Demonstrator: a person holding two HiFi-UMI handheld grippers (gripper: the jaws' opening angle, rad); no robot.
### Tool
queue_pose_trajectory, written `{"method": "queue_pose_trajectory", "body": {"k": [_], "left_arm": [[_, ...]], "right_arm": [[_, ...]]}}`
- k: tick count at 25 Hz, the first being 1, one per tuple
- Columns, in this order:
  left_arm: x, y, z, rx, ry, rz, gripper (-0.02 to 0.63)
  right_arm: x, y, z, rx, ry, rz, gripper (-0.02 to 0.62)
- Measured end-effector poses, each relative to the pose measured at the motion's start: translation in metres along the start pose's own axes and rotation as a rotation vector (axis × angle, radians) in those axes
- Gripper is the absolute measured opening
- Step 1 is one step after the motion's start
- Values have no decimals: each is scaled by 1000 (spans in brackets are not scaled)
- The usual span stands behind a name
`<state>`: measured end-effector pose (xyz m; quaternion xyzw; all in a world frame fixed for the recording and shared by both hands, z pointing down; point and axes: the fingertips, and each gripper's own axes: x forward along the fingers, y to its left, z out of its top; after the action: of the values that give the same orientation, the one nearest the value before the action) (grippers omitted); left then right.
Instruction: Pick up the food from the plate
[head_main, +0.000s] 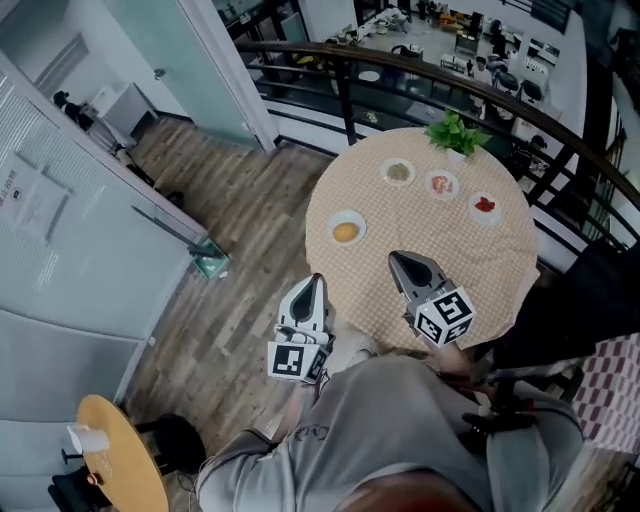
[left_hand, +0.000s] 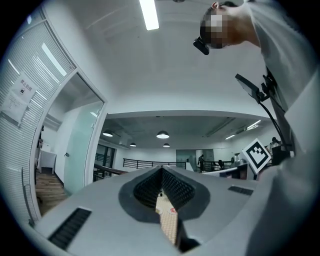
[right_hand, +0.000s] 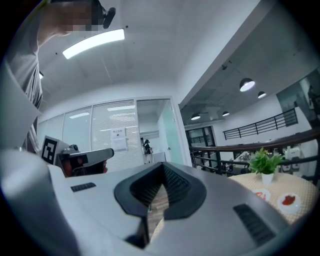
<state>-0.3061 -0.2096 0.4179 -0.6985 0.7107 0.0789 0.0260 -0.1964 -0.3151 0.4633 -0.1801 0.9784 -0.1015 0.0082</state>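
Head view: two closed, empty grippers at the near edge of the round table (head_main: 450, 255).
Left gripper (head_main: 316, 282) and right gripper (head_main: 396, 260) have jaws pressed together on nothing. The orange food (head_main: 345, 232) lies on its plate (head_main: 361, 222), near the right gripper.

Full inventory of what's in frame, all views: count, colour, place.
table: 1, beige checked cloth, centre right
plates: 4, white, on the table
food: 4 portions, orange, green, pink, red, one per plate
plant: 1, green, table's far edge
railing: 1, dark, behind the table
small table: 1, yellow, lower left
cup: 1, white, on small table
left claw: grey, shut, empty
right claw: grey, shut, empty
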Motion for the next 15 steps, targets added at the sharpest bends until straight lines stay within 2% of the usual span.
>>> {"method": "queue_pose_trajectory", "body": {"k": [8, 11, 12, 13, 15], "left_arm": [[-3, 1, -1, -22, 23, 21, 9], [-7, 6, 3, -36, -18, 40, 11], [-8, 9, 4, -39, -38, 48, 233], [-7, 9, 4, -33, -49, 48, 403], [-2, 6, 8, 9, -53, 27, 405]], "right_arm": [[-11, -2, -11, -17, 28, -28, 6], [-11, 1, -14, -9, 32, -29, 6], [-11, 2, -16, -5, 34, -30, 6], [-11, 1, -18, -2, 37, -31, 6], [-11, 0, -21, -2, 46, -32, 6]]}}
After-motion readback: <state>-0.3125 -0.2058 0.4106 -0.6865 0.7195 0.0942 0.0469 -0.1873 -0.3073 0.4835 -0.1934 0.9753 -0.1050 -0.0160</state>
